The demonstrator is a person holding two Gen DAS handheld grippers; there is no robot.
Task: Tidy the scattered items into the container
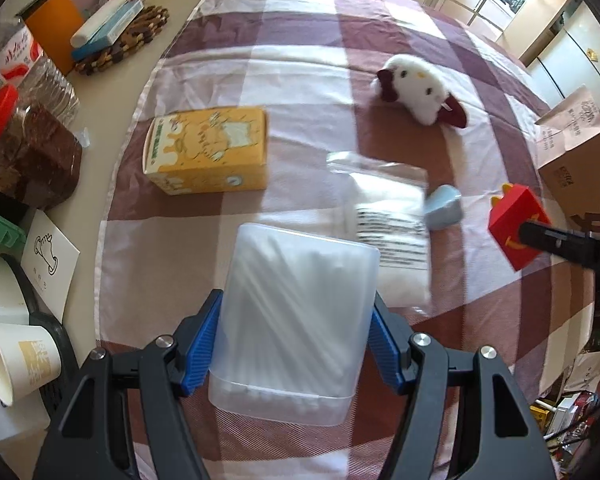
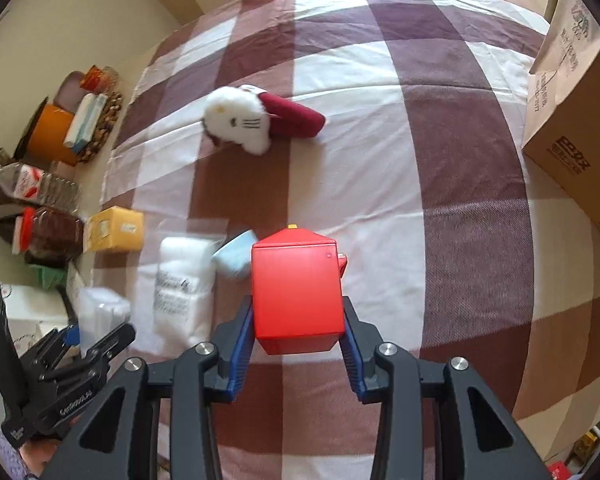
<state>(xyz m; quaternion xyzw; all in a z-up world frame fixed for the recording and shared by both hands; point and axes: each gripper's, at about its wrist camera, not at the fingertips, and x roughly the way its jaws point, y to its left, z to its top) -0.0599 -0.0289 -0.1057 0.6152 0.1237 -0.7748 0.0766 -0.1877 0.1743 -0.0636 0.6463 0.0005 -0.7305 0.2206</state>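
Observation:
My left gripper (image 1: pixel 296 312) is shut on a clear plastic box of cotton swabs (image 1: pixel 296 320) and holds it above the checked cloth. My right gripper (image 2: pixel 298 320) is shut on a red toy box (image 2: pixel 296 292), also seen in the left wrist view (image 1: pixel 516 226). On the cloth lie a yellow carton (image 1: pixel 208 152), a clear bag of cotton pads (image 1: pixel 388 216), a small light-blue object (image 1: pixel 444 206) and a white plush cat (image 1: pixel 416 88). The cardboard box container (image 2: pixel 572 128) stands at the right edge.
Left of the cloth on the table (image 1: pixel 112 92) are a water bottle (image 1: pixel 16 56), a red-lidded jar (image 1: pixel 28 148), an orange cup (image 1: pixel 56 28), a paper cup (image 1: pixel 16 360) and a woven trivet (image 1: pixel 128 40) holding packs.

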